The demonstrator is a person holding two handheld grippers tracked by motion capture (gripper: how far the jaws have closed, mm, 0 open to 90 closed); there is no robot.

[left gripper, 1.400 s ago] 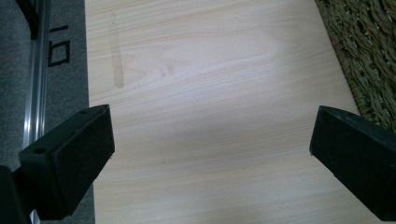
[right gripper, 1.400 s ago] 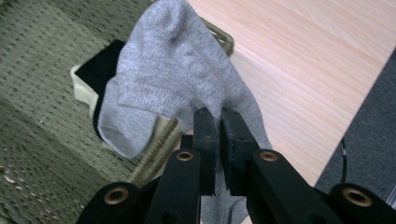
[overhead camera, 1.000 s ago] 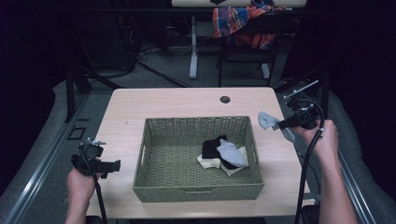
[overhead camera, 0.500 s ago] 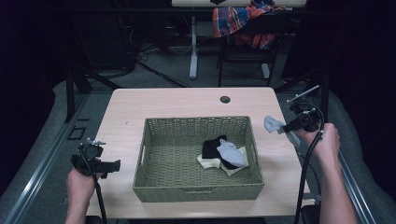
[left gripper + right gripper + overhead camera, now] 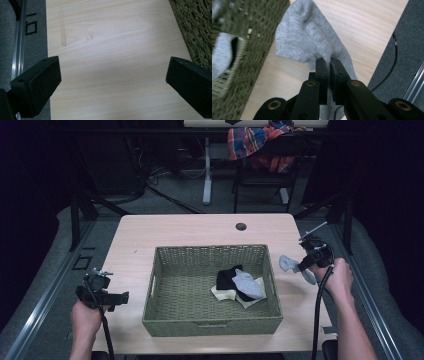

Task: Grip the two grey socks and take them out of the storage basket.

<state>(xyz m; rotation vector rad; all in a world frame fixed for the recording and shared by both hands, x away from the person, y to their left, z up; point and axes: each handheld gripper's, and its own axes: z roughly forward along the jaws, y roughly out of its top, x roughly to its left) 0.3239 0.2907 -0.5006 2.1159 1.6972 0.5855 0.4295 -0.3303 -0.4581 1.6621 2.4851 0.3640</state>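
Note:
A grey sock (image 5: 290, 263) (image 5: 312, 42) hangs from my right gripper (image 5: 301, 266) (image 5: 328, 62), which is shut on it just right of the woven basket (image 5: 160, 270), low over the table. The sock drapes to both sides of the jaws, and the basket's rim (image 5: 249, 27) lies to its left. Inside the basket lie a black sock (image 5: 227, 279), a grey sock (image 5: 247, 283) and a cream one (image 5: 222, 293) in a heap. My left gripper (image 5: 117, 296) (image 5: 112, 85) stays open over bare wood at the table's left front, with nothing between its jaws.
The wooden table (image 5: 200, 230) has a round cable hole (image 5: 241, 226) at its back edge. Grey floor and a metal rail (image 5: 17, 50) run along the left side. A chair with a plaid cloth (image 5: 255, 142) stands behind the table.
My right gripper has sunk toward the table with the grey sock, staying right of the basket. The left gripper has not moved.

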